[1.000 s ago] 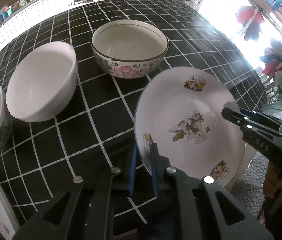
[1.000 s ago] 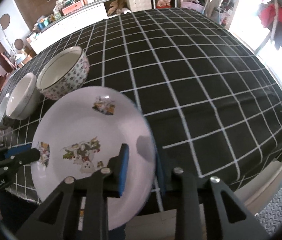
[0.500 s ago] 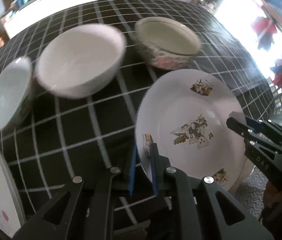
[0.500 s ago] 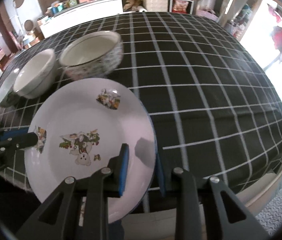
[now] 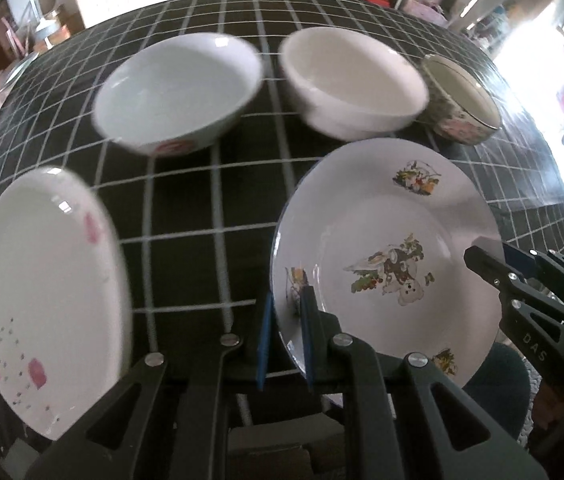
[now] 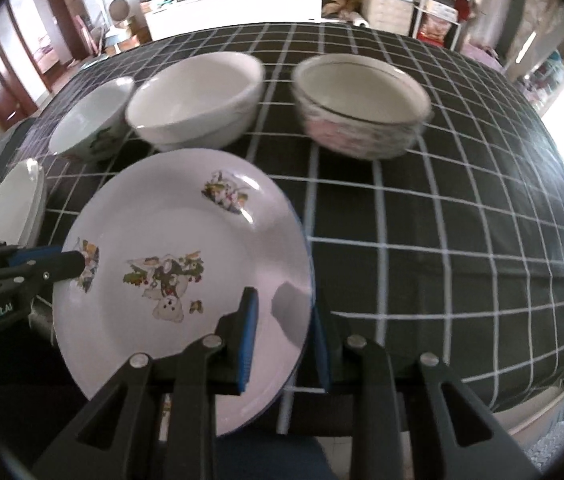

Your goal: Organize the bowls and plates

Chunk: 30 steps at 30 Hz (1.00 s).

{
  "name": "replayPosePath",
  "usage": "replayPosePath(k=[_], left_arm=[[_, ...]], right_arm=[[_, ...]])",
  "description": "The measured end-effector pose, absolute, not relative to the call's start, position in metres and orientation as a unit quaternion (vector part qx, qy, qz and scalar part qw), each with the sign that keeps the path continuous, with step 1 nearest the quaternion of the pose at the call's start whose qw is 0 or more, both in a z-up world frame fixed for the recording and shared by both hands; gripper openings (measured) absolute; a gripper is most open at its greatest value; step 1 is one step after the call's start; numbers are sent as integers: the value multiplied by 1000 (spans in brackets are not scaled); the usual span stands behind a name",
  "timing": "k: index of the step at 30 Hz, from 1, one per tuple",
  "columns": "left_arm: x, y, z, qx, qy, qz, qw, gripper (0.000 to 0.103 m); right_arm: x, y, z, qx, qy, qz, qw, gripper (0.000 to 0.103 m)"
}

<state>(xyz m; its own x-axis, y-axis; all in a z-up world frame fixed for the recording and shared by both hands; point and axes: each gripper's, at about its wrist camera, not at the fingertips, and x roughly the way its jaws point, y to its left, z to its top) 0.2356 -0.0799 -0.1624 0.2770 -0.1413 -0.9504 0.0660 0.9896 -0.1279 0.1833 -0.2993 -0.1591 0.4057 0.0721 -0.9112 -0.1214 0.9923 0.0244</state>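
Note:
A white plate with cartoon pictures [image 5: 385,240] [image 6: 178,256] is held off the table between both grippers. My left gripper [image 5: 285,312] is shut on its left rim; it shows at the left in the right wrist view [image 6: 78,264]. My right gripper [image 6: 282,320] is shut on its right rim; it shows at the right in the left wrist view [image 5: 489,254]. A white plate with pink marks [image 5: 42,280] [image 6: 14,200] lies at the left. A pale bowl [image 5: 178,92] [image 6: 90,120], a plain white bowl [image 5: 353,80] [image 6: 198,96] and a flowered bowl [image 5: 461,100] [image 6: 361,108] stand in a row behind.
The table has a black cloth with a white grid [image 6: 441,220]. Its front edge runs under the held plate. Shelves and a white counter [image 6: 238,4] stand beyond the far edge. Bright windows are at the right.
Both grippers have carried the cartoon plate leftward along the table. The pink-marked plate and the pale bowl have come into fuller view; the flowered bowl has shifted right.

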Motion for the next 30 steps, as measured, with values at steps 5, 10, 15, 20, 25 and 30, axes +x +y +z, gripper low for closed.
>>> replayPosePath(k=[5, 10, 15, 20, 25, 30], left_arm=[[229, -62, -163, -40, 598, -53, 798, 11], [224, -43, -163, -54, 592, -58, 802, 11], [227, -40, -164, -58, 587, -67, 805, 11], [228, -35, -164, -61, 583, -71, 807, 10], [229, -32, -165, -70, 581, -75, 808, 10], [230, -32, -166, -61, 579, -79, 809, 10]], right_arm=[[188, -279, -160, -28, 548, 71, 833, 30], [189, -273, -162, -17, 548, 78, 833, 30], [195, -286, -158, 15, 543, 62, 837, 30], [193, -283, -158, 11, 543, 48, 838, 30], [192, -275, -161, 13, 549, 58, 834, 19], [193, -272, -162, 6, 550, 49, 834, 19]])
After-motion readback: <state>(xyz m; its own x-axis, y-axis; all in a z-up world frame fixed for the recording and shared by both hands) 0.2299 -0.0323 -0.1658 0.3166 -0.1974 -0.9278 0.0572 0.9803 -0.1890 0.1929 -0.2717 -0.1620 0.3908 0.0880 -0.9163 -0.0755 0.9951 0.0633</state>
